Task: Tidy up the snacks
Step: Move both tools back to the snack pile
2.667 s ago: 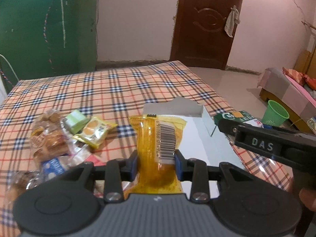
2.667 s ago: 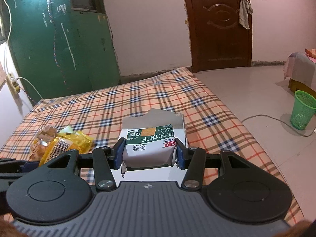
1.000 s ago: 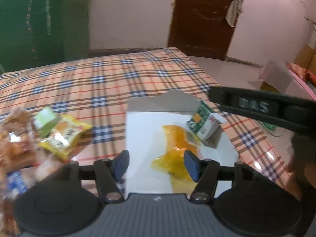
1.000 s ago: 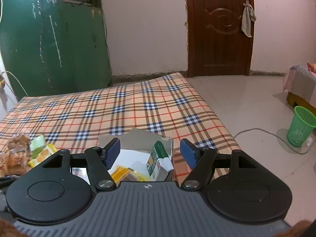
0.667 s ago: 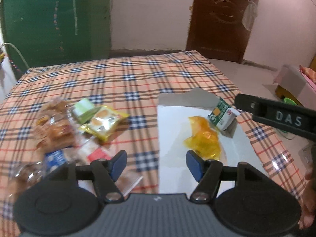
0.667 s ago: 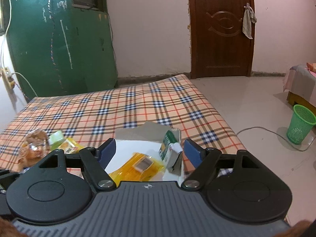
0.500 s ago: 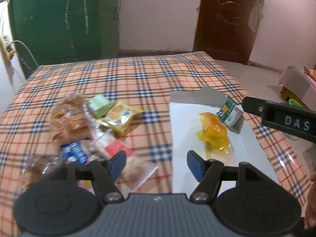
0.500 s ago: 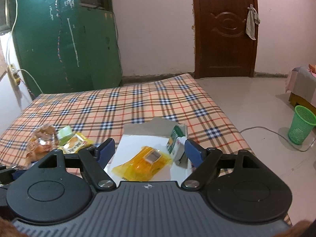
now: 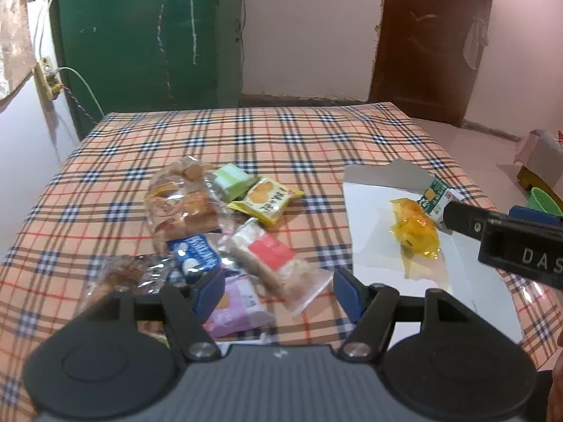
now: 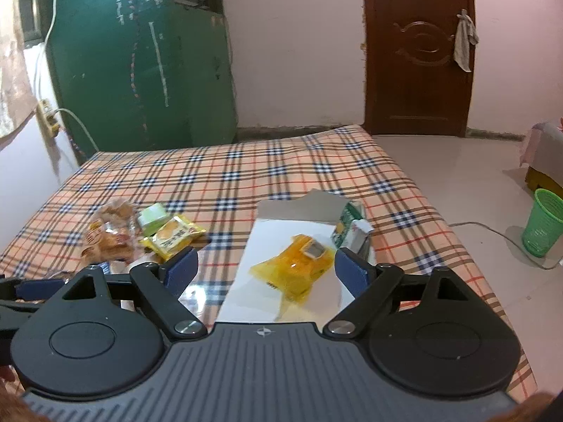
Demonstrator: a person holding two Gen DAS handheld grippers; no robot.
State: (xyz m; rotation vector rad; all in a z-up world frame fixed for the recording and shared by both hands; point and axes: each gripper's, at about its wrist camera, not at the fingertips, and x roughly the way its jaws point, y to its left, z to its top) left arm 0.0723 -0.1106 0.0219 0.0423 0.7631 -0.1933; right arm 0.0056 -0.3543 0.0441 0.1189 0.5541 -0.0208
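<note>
1. Both claws are released and carry nothing: the left gripper (image 9: 278,290) hangs over the snack pile (image 9: 218,232) with its jaws spread wide, and the right gripper (image 10: 265,269) hangs spread over the white tray (image 10: 246,281)
2. Two snacks already lie in the tray: the orange pack (image 10: 293,269) flat near the middle and the green carton (image 10: 350,225) leaning at the far right corner. The rest sit in a heap on the plaid cloth (image 9: 281,133), well apart from the tray
3. The heap is the main hazard. The red pack (image 9: 269,251), blue pack (image 9: 195,256) and purple pack (image 9: 234,304) overlap, so jaws closing here may catch two wrappers at once, or pinch only a loose film edge that slips out on the lift
4. The clear bread bag (image 9: 179,204) is soft and bulky; a squeeze could crush what is inside, and a grip on its slack plastic would likely let it swing or drop
5. The yellow pack (image 9: 265,200) and pale green pack (image 9: 230,181) touch each other; taking one could drag the other across the cloth
6. The tray looks light and shallow, with a torn far wall. A nudge from either gripper could slide it toward the table's right edge, which is near
7. The carton stands unsteadily; a new snack dropped beside it may tip it over the low rim
8. The grippers are close together by the tray, so both reaching in at once risks a knock
</note>
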